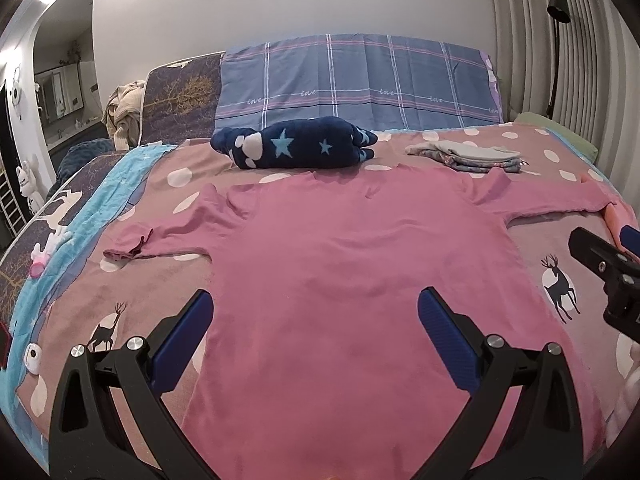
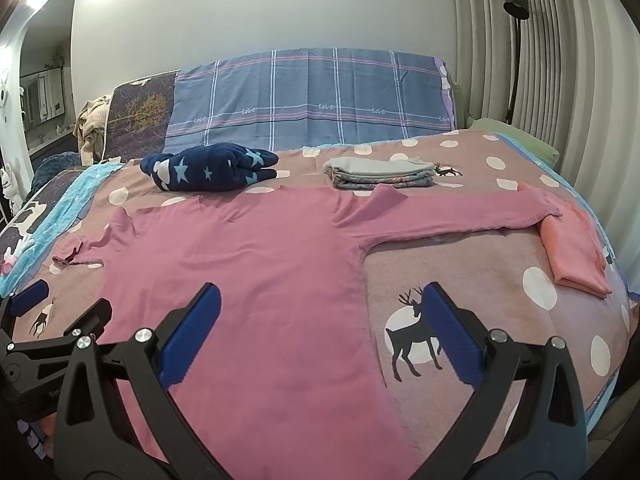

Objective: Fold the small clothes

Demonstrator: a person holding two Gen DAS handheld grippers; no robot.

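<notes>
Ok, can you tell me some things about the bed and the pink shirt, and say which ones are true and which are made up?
1. The pink long-sleeved shirt lies spread flat on the bedspread. True.
2. The left gripper is clamped on the shirt's hem. False: its jaws are wide open and hold nothing.
3. The right gripper is open too. True.
4. The navy star-patterned fleece bundle sits on top of the pink shirt. False: it lies beyond the collar, on the bedspread.
5. A folded orange cloth lies by the end of the shirt's right-hand sleeve. True.
6. The bedspread has cats printed on it. False: it shows deer and white dots.
</notes>
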